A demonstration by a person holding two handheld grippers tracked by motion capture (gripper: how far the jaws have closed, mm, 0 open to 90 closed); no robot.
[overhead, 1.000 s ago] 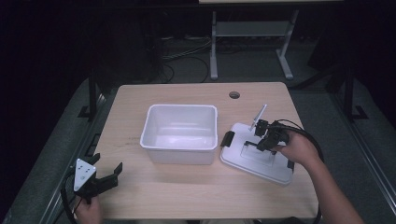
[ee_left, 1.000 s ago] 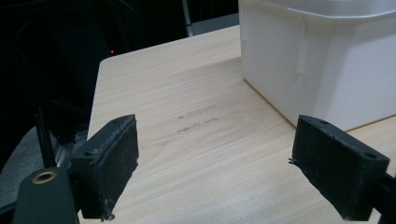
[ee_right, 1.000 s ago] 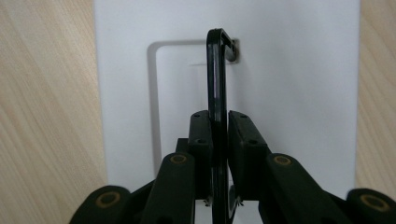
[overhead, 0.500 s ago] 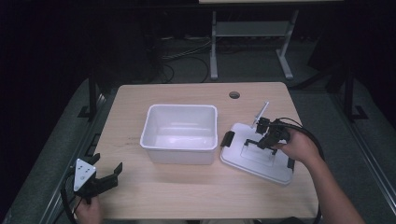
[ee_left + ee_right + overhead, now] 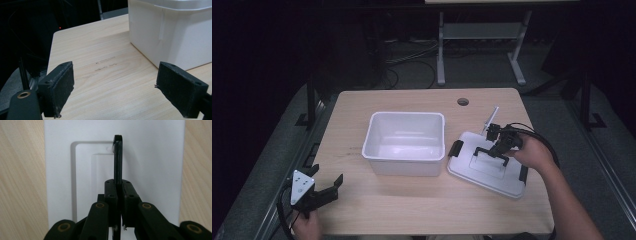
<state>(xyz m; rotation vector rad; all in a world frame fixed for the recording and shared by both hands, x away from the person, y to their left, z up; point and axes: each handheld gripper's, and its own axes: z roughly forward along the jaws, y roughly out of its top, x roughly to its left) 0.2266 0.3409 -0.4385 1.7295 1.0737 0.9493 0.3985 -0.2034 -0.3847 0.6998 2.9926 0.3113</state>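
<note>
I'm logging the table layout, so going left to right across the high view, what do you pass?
Left tongs → white tub → white lid → right tongs, shut on the lid's black handle.

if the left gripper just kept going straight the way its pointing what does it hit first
Probably the white bin: the open left gripper points over bare table toward the bin's near corner, though it may slip just past its left side.

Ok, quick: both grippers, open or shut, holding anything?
Left gripper: open, nothing between the jaws, over the table near the bin.
Right gripper: shut on the lid handle.
</note>
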